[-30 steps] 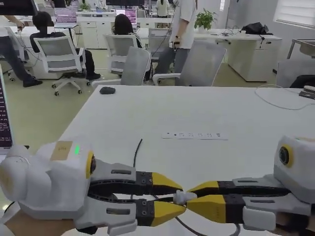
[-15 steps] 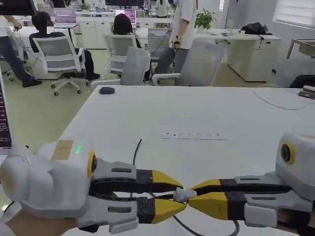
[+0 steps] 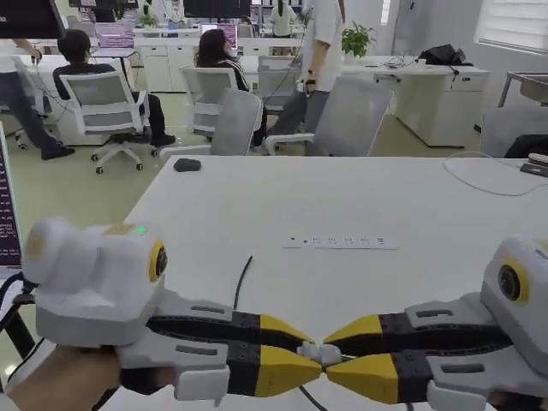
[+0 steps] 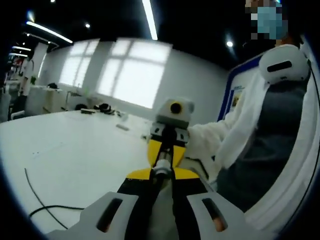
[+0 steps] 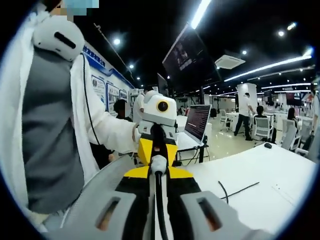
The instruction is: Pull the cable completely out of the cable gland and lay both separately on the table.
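Low in the head view my two grippers meet tip to tip above the white table (image 3: 385,205). Between the tips sits a small white cable gland (image 3: 322,351). My left gripper (image 3: 311,354) is shut on the gland (image 4: 161,169). My right gripper (image 3: 331,354) faces it, shut on the black cable (image 5: 156,200), which runs between its jaws up to the gland (image 5: 157,162). The rest of the cable (image 3: 243,270) lies slack on the table and passes under my left gripper. A loop of the cable (image 4: 35,192) also lies on the table in the left gripper view.
A flat white strip with small marks (image 3: 341,242) lies mid-table. A dark mouse (image 3: 187,164) rests near the far left corner and a thin white lead (image 3: 479,175) curls at the far right. Grey office chairs (image 3: 235,120) stand along the far edge, with people seated beyond.
The head view has shifted a little. Both grippers stay tip to tip on the gland and sit slightly lower in the picture; the left gripper's body has risen.
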Demonstrator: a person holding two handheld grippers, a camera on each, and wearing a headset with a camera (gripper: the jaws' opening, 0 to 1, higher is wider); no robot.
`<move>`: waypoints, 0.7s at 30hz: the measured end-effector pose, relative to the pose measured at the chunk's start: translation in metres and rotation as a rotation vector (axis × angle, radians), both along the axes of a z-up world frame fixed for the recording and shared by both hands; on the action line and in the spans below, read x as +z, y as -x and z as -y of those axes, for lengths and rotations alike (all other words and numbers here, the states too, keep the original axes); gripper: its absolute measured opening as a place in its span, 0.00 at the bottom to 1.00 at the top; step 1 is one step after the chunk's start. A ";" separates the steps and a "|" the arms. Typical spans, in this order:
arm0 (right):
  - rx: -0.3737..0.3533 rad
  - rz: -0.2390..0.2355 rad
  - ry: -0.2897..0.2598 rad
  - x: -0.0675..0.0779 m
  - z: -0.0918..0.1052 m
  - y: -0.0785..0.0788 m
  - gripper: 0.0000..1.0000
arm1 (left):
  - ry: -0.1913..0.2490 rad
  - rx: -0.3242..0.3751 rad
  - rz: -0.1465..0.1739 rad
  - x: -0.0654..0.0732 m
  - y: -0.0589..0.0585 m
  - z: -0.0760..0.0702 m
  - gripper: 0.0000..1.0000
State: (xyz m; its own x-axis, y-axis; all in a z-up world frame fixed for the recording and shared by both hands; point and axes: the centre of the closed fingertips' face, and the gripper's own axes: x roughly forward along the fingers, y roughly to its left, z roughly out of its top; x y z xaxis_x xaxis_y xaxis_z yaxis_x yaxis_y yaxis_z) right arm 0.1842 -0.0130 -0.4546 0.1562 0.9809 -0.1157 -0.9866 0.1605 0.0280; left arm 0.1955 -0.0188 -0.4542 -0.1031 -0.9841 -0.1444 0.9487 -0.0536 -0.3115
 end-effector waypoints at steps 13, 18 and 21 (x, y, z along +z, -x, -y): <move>0.000 -0.325 -0.140 0.008 0.002 -0.003 0.28 | -0.013 -0.019 0.347 0.000 0.007 0.003 0.15; -0.023 -0.405 -0.136 -0.001 0.005 -0.005 0.26 | -0.002 -0.009 0.408 0.002 0.009 0.002 0.15; -0.015 -0.402 -0.148 0.000 0.005 -0.003 0.12 | 0.002 0.002 0.434 0.005 0.008 0.001 0.15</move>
State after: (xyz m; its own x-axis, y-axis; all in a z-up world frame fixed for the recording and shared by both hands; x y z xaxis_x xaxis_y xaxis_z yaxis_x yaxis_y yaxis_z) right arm 0.1869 -0.0182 -0.4543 0.1418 0.9895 -0.0289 -0.8900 0.1402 0.4339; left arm 0.1873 -0.0193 -0.4492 -0.0312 -0.9847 -0.1715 0.9919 -0.0517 0.1161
